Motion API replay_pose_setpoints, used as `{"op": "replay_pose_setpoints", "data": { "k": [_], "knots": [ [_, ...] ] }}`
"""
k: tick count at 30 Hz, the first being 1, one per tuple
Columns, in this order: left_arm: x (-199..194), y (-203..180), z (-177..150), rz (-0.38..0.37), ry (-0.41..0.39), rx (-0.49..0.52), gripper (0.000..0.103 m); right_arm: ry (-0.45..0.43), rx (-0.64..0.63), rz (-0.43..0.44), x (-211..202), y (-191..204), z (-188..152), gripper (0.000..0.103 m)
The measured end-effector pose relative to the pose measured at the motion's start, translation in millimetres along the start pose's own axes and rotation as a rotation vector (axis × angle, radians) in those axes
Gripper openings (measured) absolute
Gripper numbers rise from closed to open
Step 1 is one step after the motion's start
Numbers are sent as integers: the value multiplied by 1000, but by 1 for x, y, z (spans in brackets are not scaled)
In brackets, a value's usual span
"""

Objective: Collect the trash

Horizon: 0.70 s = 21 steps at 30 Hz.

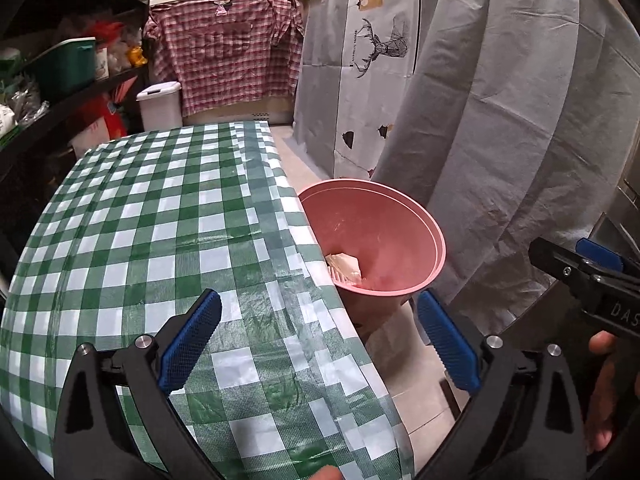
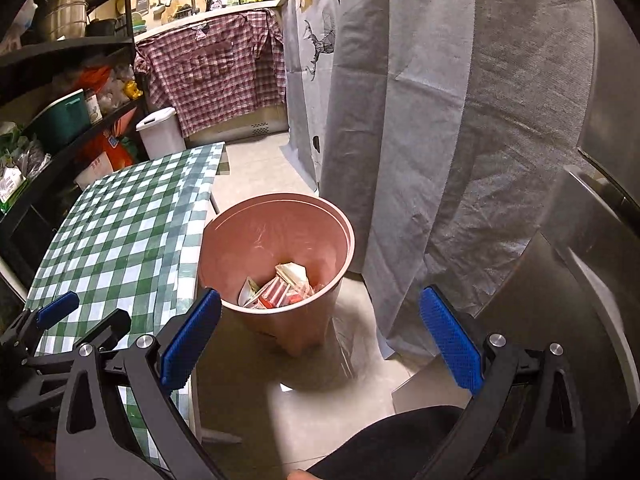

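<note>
A pink trash bin stands on the floor beside the table's right edge; it also shows in the right wrist view. Crumpled paper and red-and-white wrappers lie in its bottom; a pale piece shows in the left wrist view. My left gripper is open and empty above the table's right edge, near the bin. My right gripper is open and empty above the floor, just in front of the bin. The right gripper shows at the right in the left wrist view, the left gripper at the left in the right wrist view.
The table wears a green-and-white checked cloth. Grey fabric sheets hang to the right of the bin. A white lidded bin stands beyond the table. Dark shelves with goods line the left. A steel surface is at the right.
</note>
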<state>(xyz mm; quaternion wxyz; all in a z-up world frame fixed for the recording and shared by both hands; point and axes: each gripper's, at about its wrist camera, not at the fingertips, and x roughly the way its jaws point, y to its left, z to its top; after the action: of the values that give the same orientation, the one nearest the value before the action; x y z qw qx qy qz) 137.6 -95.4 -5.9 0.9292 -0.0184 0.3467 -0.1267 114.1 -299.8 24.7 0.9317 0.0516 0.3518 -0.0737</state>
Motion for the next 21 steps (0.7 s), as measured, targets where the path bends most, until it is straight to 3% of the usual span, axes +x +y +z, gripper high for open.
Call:
{"op": "replay_pose_setpoints", "data": {
  "k": [21],
  "knots": [
    [0,6,4,11,-5,-26,95,2,-15,-11,0,3,1,98]
  ]
}}
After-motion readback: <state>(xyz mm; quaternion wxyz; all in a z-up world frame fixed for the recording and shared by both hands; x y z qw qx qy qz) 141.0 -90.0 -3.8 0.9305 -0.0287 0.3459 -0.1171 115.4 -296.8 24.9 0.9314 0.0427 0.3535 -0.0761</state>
